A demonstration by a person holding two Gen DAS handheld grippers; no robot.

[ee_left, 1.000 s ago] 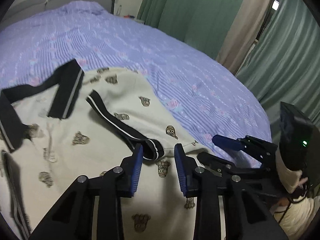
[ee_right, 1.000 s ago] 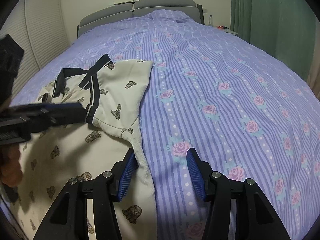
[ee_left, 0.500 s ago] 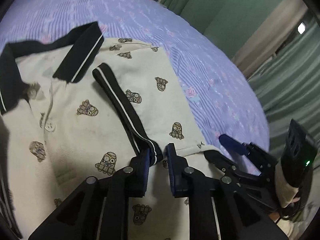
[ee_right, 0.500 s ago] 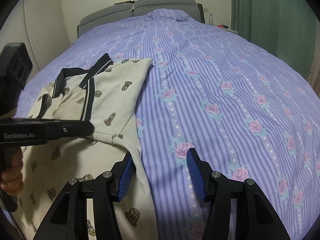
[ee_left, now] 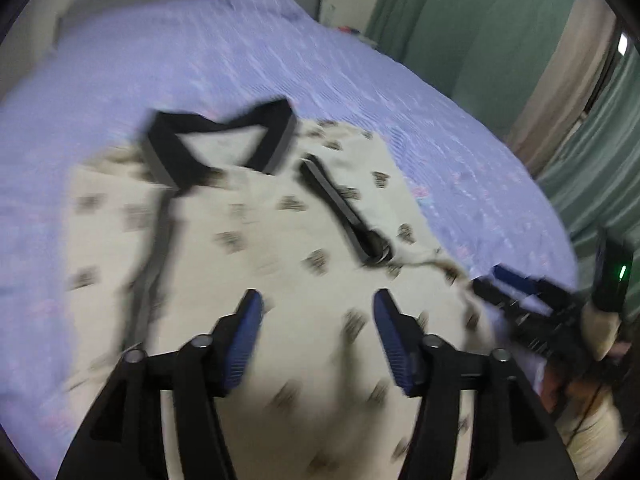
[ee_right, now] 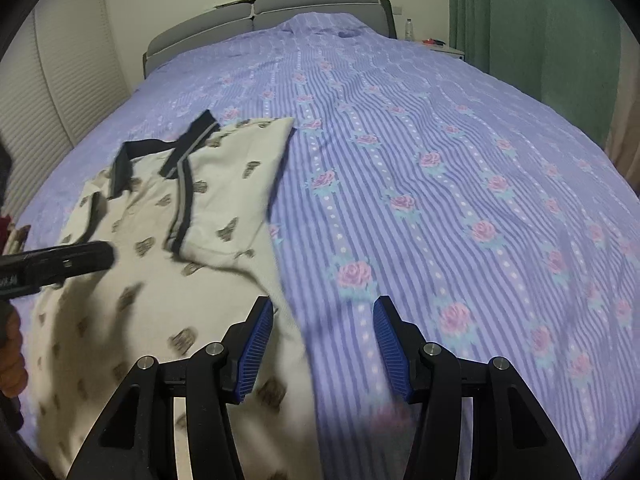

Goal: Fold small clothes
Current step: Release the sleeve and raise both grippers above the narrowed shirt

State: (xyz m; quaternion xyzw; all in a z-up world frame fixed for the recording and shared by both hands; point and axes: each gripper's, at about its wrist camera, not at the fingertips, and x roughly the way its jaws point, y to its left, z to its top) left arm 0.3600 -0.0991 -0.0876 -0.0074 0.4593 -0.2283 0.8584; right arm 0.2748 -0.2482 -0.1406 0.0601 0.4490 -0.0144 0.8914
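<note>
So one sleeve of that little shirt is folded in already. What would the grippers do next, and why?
Probably the left gripper, whose jaws are opening with nothing between them, goes for the other sleeve. The right-hand sleeve's black cuff already lies folded over the cream shirt, while the opposite side still spreads flat on the bedspread. The right gripper hovers open at the shirt's edge.

The right half of the bed (ee_right: 460, 168) is left bare as far as its right edge and the headboard (ee_right: 280, 8), so free passage is offered there. The near left part is covered by the flat-lying polo shirt (ee_right: 132, 280). Above the shirt, room is taken up by the left gripper (ee_right: 96, 256). Beyond the right edge, movement is bounded by green curtains (ee_right: 532, 12).
</note>
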